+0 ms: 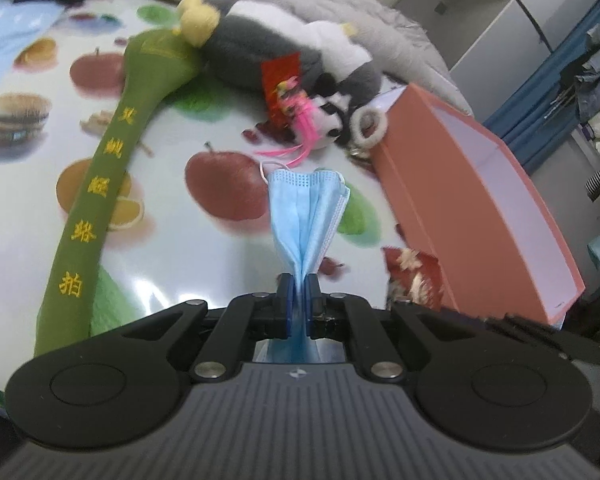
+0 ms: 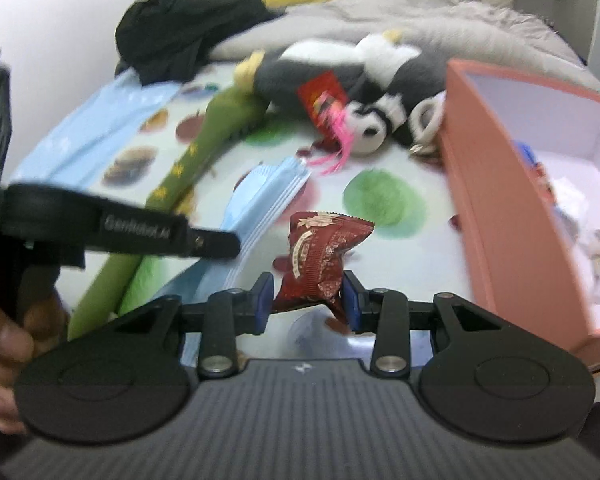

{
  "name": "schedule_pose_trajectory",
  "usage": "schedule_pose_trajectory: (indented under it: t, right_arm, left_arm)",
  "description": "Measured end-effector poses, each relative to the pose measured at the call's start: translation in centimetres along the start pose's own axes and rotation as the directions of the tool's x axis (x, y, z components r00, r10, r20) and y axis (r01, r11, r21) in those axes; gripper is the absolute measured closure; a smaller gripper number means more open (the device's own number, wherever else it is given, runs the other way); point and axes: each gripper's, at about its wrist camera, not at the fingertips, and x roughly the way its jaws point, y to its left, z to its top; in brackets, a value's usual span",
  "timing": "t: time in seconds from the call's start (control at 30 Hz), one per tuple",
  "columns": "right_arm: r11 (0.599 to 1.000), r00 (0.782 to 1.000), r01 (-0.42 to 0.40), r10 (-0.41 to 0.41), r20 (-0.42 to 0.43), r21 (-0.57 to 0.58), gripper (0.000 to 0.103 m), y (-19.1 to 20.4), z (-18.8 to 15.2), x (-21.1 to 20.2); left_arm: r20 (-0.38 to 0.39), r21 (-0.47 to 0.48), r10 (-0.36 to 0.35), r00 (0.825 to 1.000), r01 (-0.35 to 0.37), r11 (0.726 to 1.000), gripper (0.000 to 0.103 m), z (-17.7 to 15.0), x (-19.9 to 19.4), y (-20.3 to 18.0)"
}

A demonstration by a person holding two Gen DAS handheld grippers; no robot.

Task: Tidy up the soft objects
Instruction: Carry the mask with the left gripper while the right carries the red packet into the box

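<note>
Right wrist view: right gripper (image 2: 307, 296) pinching a crumpled red snack packet (image 2: 320, 258) between blue pads, packet standing up out of the jaws, clear of the fruit-print tablecloth (image 2: 380, 200). Salmon-pink box (image 2: 496, 216) just to the right of the claw, open side up, long axis running away from the camera; some small items already inside, too blurred to name. Packet-to-box gap short, nothing between them. Judged next move: shift right over the near wall, then release.

Left wrist view: left gripper (image 1: 298, 300) pressed together on a blue face mask (image 1: 308, 216), mask bunched at the pads and fanning out ahead, ear loop dangling at the far end. Same box (image 1: 476, 216) off to the right here too, but further across, with the packet (image 1: 412, 276) showing low between claw and box wall. So right hand nearer the box; left hand needs to wait or go over the far end to avoid crossing.

Still on the cloth, well apart from both claws: green stuffed paddle (image 1: 100, 184) lying lengthwise at left, grey-white plush (image 1: 284, 56) beyond it, small panda plush (image 1: 328, 120) with pink tassel near the box's far corner.

Risk: mask tail dragging on the box rim.
</note>
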Motion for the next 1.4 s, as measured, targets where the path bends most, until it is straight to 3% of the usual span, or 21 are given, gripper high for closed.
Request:
schedule_pose_trajectory:
  t: [0.47, 0.77, 1.03, 1.4]
  right_arm:
    - [0.995, 0.984, 0.052, -0.066, 0.167, 0.087, 0.063, -4.2, 1.4, -9.3]
    - [0.983, 0.969, 0.108, -0.138, 0.203, 0.151, 0.063, -7.0, -0.2, -14.1]
    - [0.965, 0.958, 0.159, -0.202, 0.205, 0.209, 0.063, -10.2, -0.8, -15.1]
    - [0.948, 0.952, 0.210, -0.254, 0.170, 0.240, 0.063, -16.9, 4.6, -12.4]
  left_arm:
    - [0.043, 0.141, -0.072, 0.996, 0.065, 0.988, 0.096, 0.5, -4.9, -8.4]
    - [0.034, 0.203, -0.155, 0.987, 0.145, 0.968, 0.096, -0.5, -6.0, -13.7]
    - [-0.008, 0.272, -0.209, 0.978, 0.204, 0.940, 0.096, -0.1, -4.2, -18.2]
    - [-0.032, 0.338, -0.226, 0.974, 0.223, 0.914, 0.096, 7.4, 2.1, -24.1]
